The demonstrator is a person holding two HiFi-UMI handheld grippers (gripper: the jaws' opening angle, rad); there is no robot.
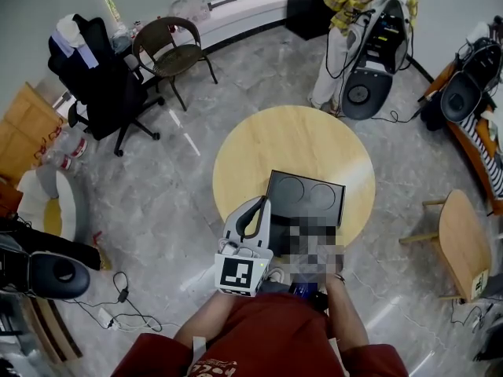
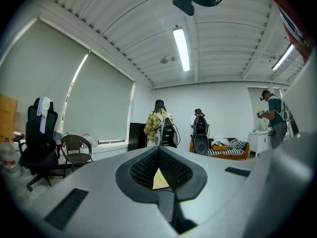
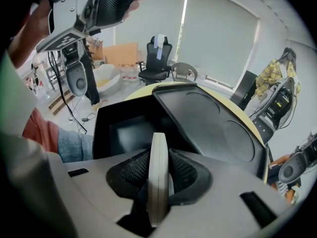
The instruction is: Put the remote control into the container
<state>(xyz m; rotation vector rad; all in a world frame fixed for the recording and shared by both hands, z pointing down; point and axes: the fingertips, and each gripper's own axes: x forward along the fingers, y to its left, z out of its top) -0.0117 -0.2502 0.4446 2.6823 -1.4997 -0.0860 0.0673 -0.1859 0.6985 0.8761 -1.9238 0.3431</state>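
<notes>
Remote control [image 3: 158,182] is standing on its edge, squeezed between the pads of the right gripper [image 3: 158,155], which points right at the open black container [image 3: 101,133]. The container sits at the near edge of the round table [image 1: 291,132], with its lid [image 1: 306,195] flipped back toward the middle. Left gripper [image 1: 263,204] hangs over the near-left edge, jaws pinched together, holding nothing. The far half of the tabletop is bare wood.

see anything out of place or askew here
Nothing looks spilled or damaged. The remote control stands on edge, clamped in the right gripper, facing the open black container, whose lid is swung back over the round table. That fits the task rather than a fault.
</notes>
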